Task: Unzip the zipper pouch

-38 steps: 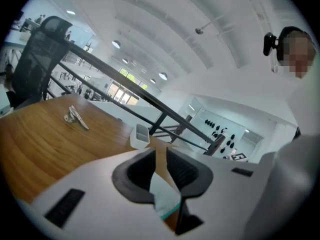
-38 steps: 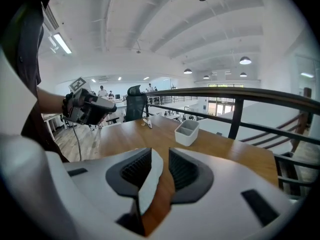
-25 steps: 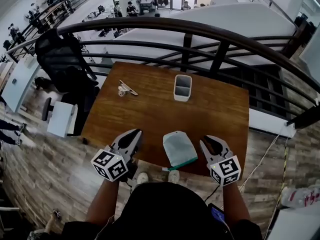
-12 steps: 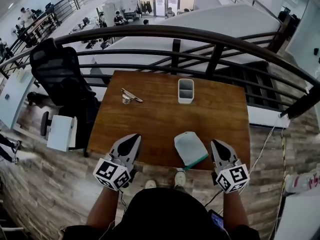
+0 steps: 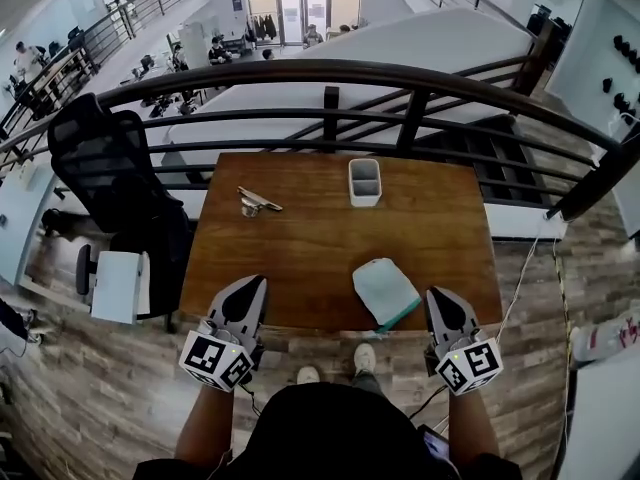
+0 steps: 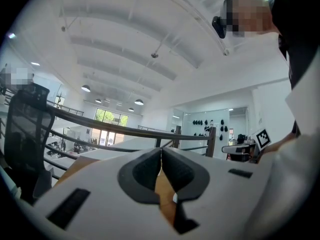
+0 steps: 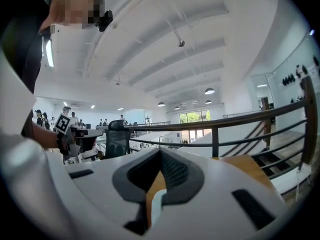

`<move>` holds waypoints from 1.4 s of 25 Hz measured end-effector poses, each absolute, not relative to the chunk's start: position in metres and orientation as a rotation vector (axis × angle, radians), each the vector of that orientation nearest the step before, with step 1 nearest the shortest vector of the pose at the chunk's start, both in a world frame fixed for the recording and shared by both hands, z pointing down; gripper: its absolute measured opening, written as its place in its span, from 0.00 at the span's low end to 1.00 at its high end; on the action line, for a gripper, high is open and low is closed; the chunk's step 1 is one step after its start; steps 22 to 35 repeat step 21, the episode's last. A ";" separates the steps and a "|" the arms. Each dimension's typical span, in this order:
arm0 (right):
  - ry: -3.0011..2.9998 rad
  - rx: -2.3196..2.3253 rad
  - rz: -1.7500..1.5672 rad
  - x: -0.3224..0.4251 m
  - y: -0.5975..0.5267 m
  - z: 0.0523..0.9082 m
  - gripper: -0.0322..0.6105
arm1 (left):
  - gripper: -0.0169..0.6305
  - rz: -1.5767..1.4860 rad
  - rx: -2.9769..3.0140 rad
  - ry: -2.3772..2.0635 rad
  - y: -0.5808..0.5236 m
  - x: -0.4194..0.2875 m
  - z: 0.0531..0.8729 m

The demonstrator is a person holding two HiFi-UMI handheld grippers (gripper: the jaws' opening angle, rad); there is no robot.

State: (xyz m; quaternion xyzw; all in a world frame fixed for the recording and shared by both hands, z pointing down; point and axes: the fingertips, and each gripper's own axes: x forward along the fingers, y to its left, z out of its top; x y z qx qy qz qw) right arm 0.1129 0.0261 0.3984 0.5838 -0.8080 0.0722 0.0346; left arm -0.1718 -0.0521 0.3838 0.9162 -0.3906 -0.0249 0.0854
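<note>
Left claw (image 5: 252, 282) and right claw (image 5: 438, 294) both pinched shut, empty, off table (image 5: 300, 238) near edge. Pouch (image 5: 384, 286) at my 1 o'clock, hugging edge. Risk: clumsy nudge tips it off.

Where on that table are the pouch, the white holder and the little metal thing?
pouch (image 5: 385, 288): head view, middle of its pale fabric face.
white holder (image 5: 364, 197): head view, on its near outer wall.
metal thing (image 5: 254, 203): head view, on its middle.
</note>
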 end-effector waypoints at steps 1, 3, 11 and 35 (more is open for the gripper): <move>-2.482 1.800 0.223 0.111 0.028 0.398 0.04 | 0.05 -0.079 2.730 -1.161 -0.051 -0.173 0.384; -2.479 1.809 0.225 0.109 0.032 0.399 0.04 | 0.05 -0.085 2.726 -1.151 -0.049 -0.176 0.385; -2.500 1.791 0.226 0.107 0.037 0.398 0.04 | 0.05 -0.077 2.723 -1.150 -0.040 -0.177 0.391; -2.507 1.802 0.193 0.117 0.029 0.384 0.04 | 0.05 -0.102 2.736 -1.142 -0.044 -0.172 0.377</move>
